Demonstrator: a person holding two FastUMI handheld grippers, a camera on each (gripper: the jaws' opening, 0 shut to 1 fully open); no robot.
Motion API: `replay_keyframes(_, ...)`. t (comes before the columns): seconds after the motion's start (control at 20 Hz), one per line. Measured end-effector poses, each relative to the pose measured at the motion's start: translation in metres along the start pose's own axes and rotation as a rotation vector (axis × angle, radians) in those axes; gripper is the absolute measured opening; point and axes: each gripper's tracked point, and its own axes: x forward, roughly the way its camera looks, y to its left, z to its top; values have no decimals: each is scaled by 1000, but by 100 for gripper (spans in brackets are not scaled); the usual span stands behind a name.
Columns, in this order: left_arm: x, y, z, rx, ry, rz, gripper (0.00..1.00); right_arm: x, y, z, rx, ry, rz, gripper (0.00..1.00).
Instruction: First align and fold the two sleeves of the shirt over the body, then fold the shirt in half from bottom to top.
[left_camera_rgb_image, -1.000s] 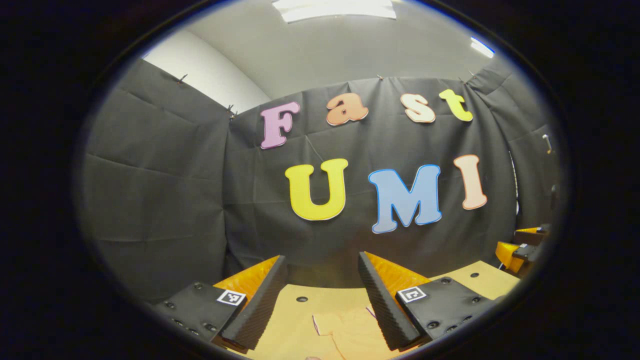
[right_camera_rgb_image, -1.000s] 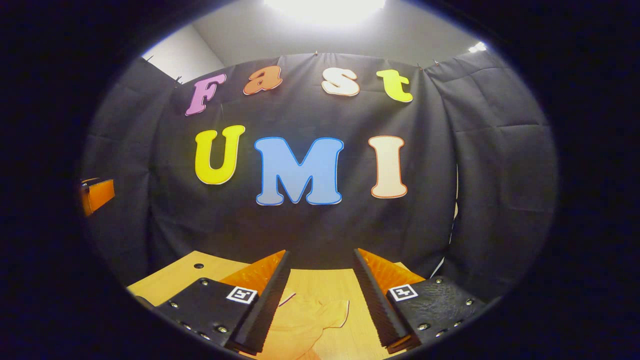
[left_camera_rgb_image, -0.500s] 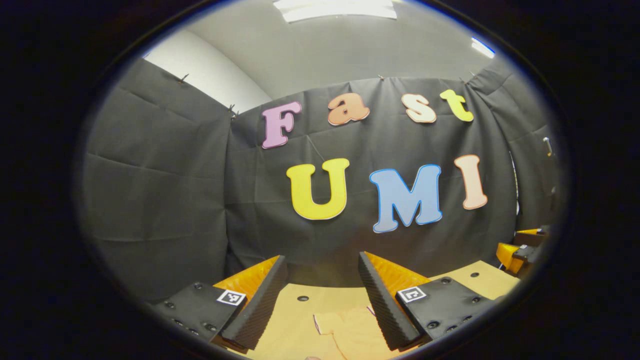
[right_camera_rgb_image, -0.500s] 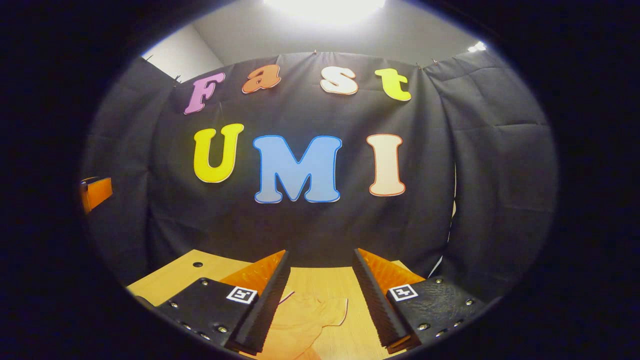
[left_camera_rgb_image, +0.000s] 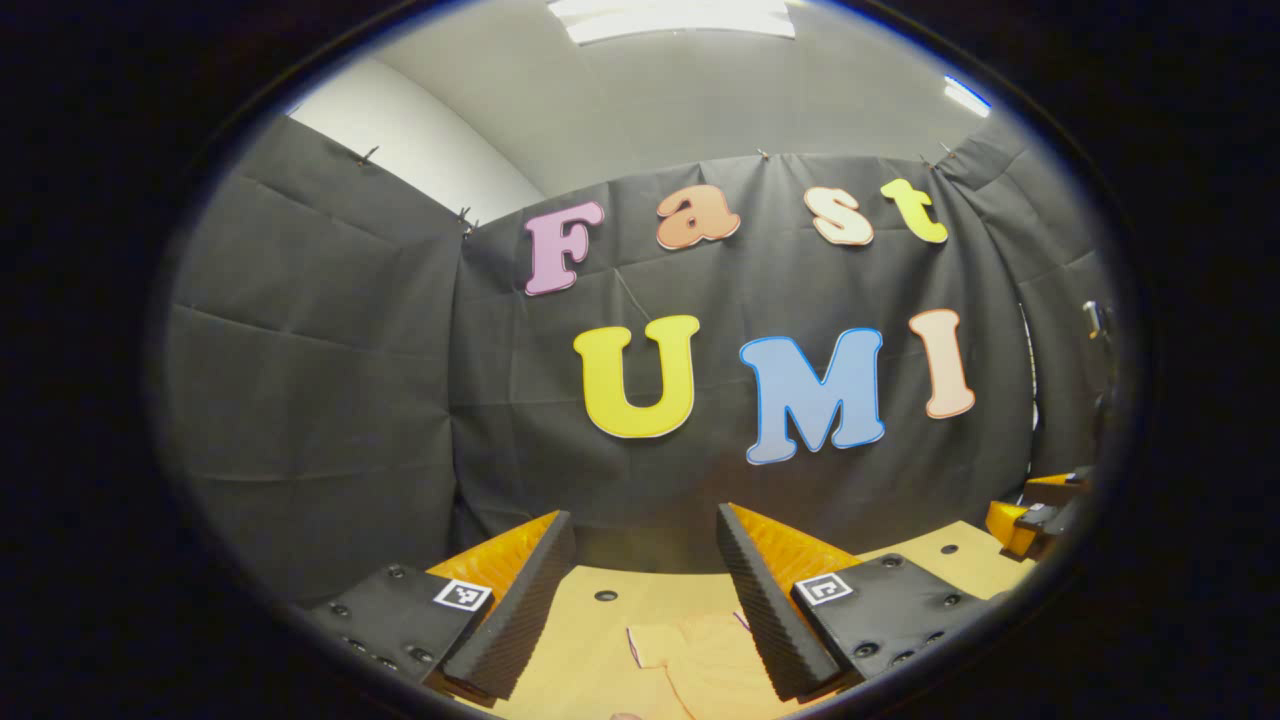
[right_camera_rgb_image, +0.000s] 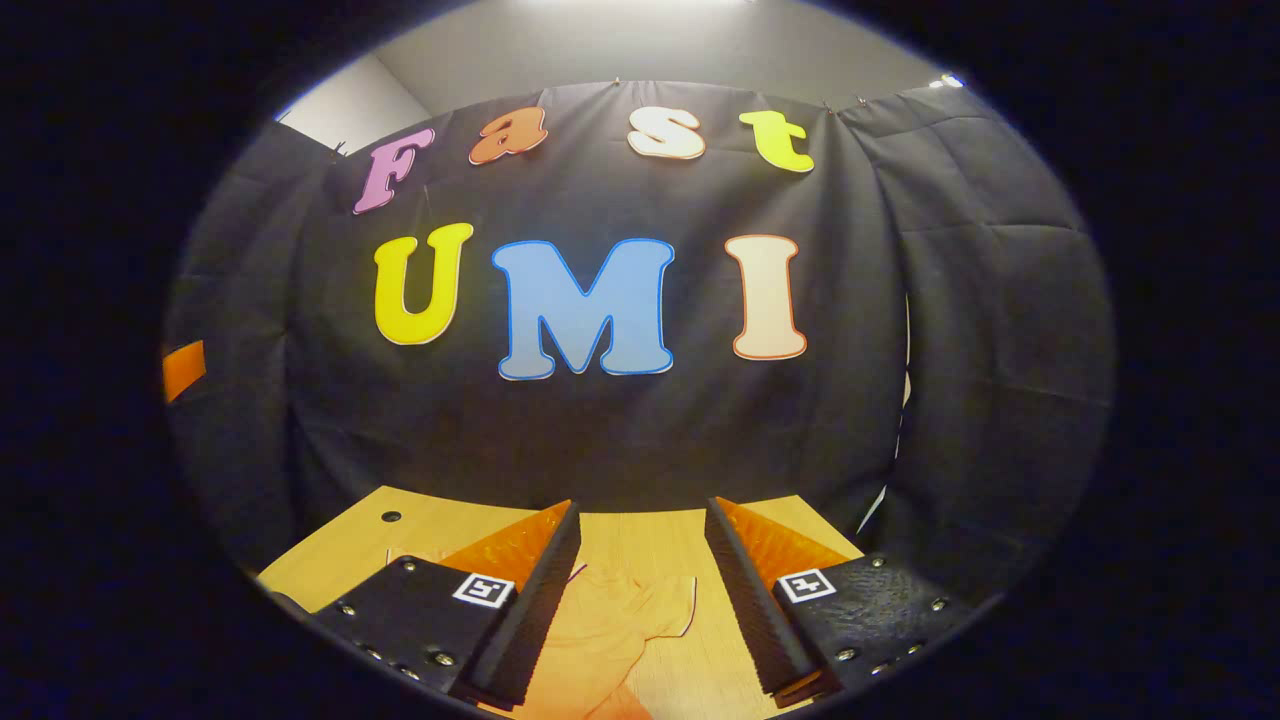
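A pale orange shirt (left_camera_rgb_image: 690, 665) is seen lying flat on the bench (left_camera_rgb_image: 585, 640), at its near edge in the left gripper view, with a sleeve end pointed toward the far edge. Which way the long axis of the shirt runs cannot be told, as little of it is in view. In the right gripper view the shirt (right_camera_rgb_image: 600, 640) is seen rumpled, one sleeve reaching away toward the far edge of the bench (right_camera_rgb_image: 330, 545).

The left gripper (left_camera_rgb_image: 645, 530) is held level above the bench, aimed at the far wall, with its jaws spread wide and nothing between them. The shirt is seen below and between its fingers, not touched by them. The right gripper (right_camera_rgb_image: 640, 520) is held likewise, tipped slightly down, its jaws spread apart and empty, with the sleeve lying below the gap.

Farther off, at the right edge of the left gripper view, the right gripper (left_camera_rgb_image: 1035, 510) is seen over the bench's far right corner.
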Motion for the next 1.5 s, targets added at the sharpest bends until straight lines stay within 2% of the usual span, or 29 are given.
replay_keyframes(0.35, 6, 11, -8, 11, 17, 25, 96, 53, -11, -73, 42, 214, -8, 81)
replay_keyframes(0.65, 15, 22, -15, 35, 42, 53, 96, 97, -25, -161, 80, 480, -18, 81)
replay_keyframes(1.0, 20, 28, -23, 59, 79, 82, 96, 138, -41, -253, 90, 714, -60, 81)
replay_keyframes(1.3, 21, 34, -34, 71, 116, 110, 96, 158, -49, -286, 111, 786, -97, 81)
replay_keyframes(1.4, 21, 35, -36, 73, 125, 116, 100, 163, -53, -294, 105, 801, -110, 82)
replay_keyframes(1.45, 22, 35, -36, 74, 127, 117, 96, 163, -53, -296, 108, 805, -113, 82)
replay_keyframes(1.5, 22, 36, -36, 76, 128, 119, 100, 166, -53, -297, 112, 807, -113, 82)
